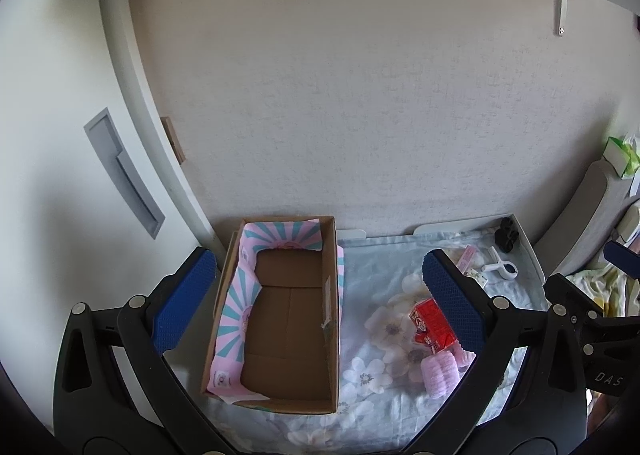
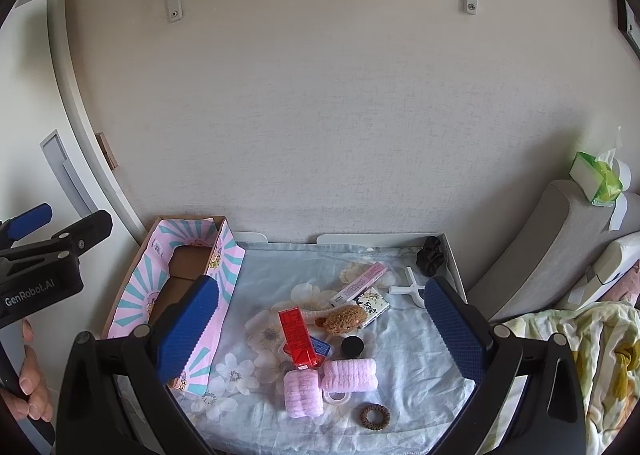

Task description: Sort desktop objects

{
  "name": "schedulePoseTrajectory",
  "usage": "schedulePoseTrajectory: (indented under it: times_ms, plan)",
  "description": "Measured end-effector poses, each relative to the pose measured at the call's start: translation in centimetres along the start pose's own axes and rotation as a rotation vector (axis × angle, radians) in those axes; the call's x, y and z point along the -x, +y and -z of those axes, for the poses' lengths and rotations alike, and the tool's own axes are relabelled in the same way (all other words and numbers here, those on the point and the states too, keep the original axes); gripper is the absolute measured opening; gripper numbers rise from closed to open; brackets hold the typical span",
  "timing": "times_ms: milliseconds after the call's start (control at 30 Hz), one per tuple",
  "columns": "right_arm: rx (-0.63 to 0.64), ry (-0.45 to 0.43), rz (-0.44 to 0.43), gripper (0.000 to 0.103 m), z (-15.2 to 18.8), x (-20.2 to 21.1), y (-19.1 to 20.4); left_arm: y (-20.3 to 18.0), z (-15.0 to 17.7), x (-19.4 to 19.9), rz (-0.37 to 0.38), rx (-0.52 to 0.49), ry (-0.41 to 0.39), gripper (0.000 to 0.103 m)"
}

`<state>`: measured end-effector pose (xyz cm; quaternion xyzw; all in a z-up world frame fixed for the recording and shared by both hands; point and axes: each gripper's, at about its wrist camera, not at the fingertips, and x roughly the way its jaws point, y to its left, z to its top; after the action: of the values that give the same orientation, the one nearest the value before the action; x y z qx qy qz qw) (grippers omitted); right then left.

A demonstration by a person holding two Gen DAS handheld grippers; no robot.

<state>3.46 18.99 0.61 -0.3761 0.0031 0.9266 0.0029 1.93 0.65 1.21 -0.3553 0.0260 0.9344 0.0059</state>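
An empty cardboard box (image 1: 288, 319) with a pink and teal lining stands at the left of the floral cloth; it also shows in the right wrist view (image 2: 176, 275). A red carton (image 2: 297, 337), two pink fluffy rolls (image 2: 350, 374), a brown hair tie (image 2: 375, 417), a black round cap (image 2: 353, 346), a brown fuzzy clip (image 2: 345, 318), a pink tube box (image 2: 358, 283), a white clip (image 2: 410, 289) and a black scrunchie (image 2: 430, 255) lie on the cloth. My left gripper (image 1: 316, 307) is open above the box. My right gripper (image 2: 322, 329) is open above the pile.
The wall stands right behind the table. A white door with a recessed handle (image 1: 124, 175) is at the left. A grey cushion (image 2: 560, 239) with a green tissue pack (image 2: 596, 175) and a crumpled blanket (image 2: 580, 359) are at the right.
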Motion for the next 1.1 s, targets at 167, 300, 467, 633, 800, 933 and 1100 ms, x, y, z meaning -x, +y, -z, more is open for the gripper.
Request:
schedulePoseTrajectory:
  times_ms: [167,300,467,633,800,933,1100]
  plan:
    - [0.007,-0.011,-0.003,0.103,0.1,0.3,0.0,-0.1,-0.1,0.0,0.005,-0.001,0.006,0.103]
    - [0.018,-0.020,0.000,0.103,0.1,0.6,0.2,-0.3,0.2,0.0,0.012,-0.006,0.011,0.103]
    - [0.012,-0.005,-0.004,0.103,0.3,0.4,0.1,-0.7,0.6,0.0,0.002,-0.019,0.015,0.103]
    - [0.010,0.017,-0.001,0.103,0.7,0.0,-0.1,-1.3,1.1,-0.4,0.014,-0.036,0.037,0.103]
    - [0.004,0.041,0.012,0.103,1.0,-0.3,-0.9,-1.8,1.5,-0.7,0.027,-0.038,0.052,0.103]
    - [-0.001,0.048,0.009,0.103,1.0,-0.5,-1.4,-2.0,1.5,-0.8,0.032,-0.026,0.059,0.103]
    - [0.004,0.046,0.013,0.103,0.9,-0.7,-1.6,-2.1,1.6,-1.1,0.036,-0.024,0.071,0.103]
